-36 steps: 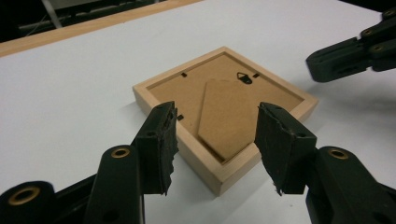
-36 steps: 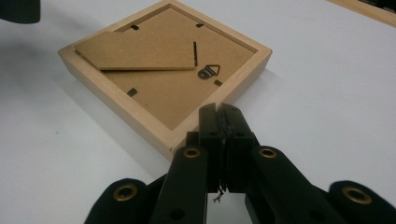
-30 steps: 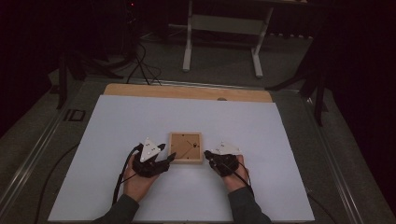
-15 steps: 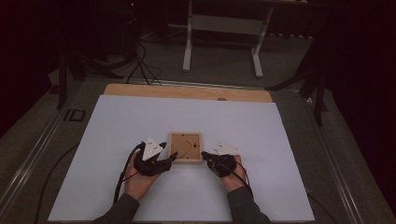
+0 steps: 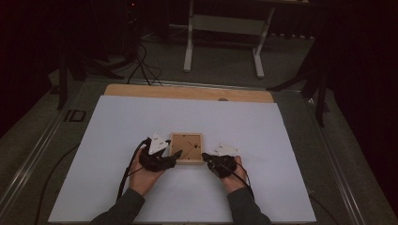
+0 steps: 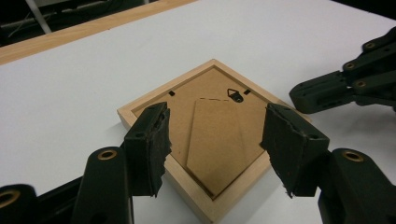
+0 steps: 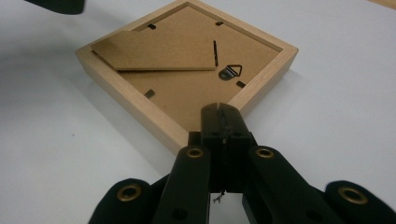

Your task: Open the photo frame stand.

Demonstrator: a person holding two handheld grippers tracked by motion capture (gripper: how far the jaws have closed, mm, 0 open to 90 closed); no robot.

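Left gripper view: tongs (image 6: 212, 154) wider over frame (image 6: 210, 135).

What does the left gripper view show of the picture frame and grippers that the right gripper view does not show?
The left gripper view has the left gripper with its jaws open over a corner of the wooden picture frame; they have just been opening, and the pads press on nothing. It also has the right gripper's closed tip at the frame's far side.

The right gripper view has the right gripper shut, its tip at a frame corner.

Both have the frame lying face down on the white table, with its cardboard stand and metal hanger.
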